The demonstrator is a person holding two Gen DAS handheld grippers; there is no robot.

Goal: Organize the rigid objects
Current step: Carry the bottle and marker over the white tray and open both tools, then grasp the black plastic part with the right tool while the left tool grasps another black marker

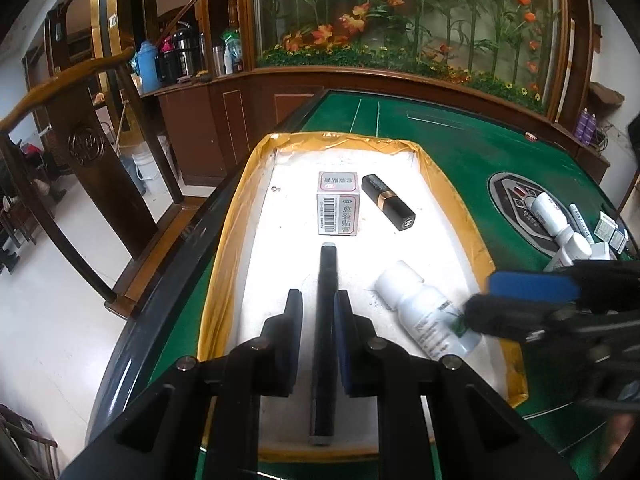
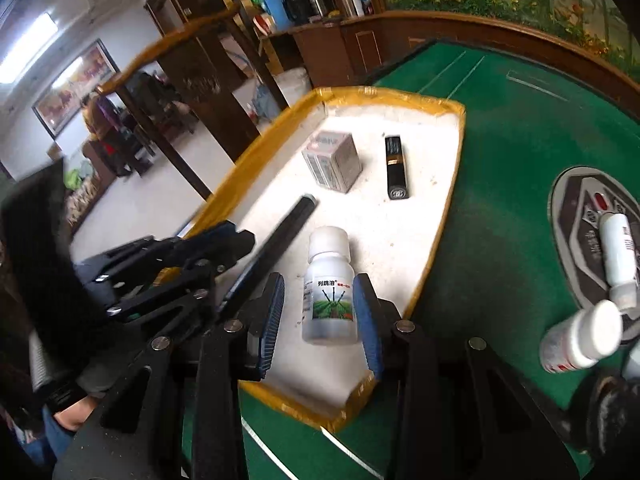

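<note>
Tray [image 1: 236,216]: my left gripper [image 1: 318,300] spread around black pen [image 1: 326,280], pads apart from it; my right gripper [image 2: 320,312] spread around white bottle [image 2: 330,296] lying flat.

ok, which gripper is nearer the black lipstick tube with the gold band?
Left, though neither is close. The left gripper straddles the long black pen, pointing towards the lipstick tube. The right gripper brackets the white plastic bottle, further back.
</note>
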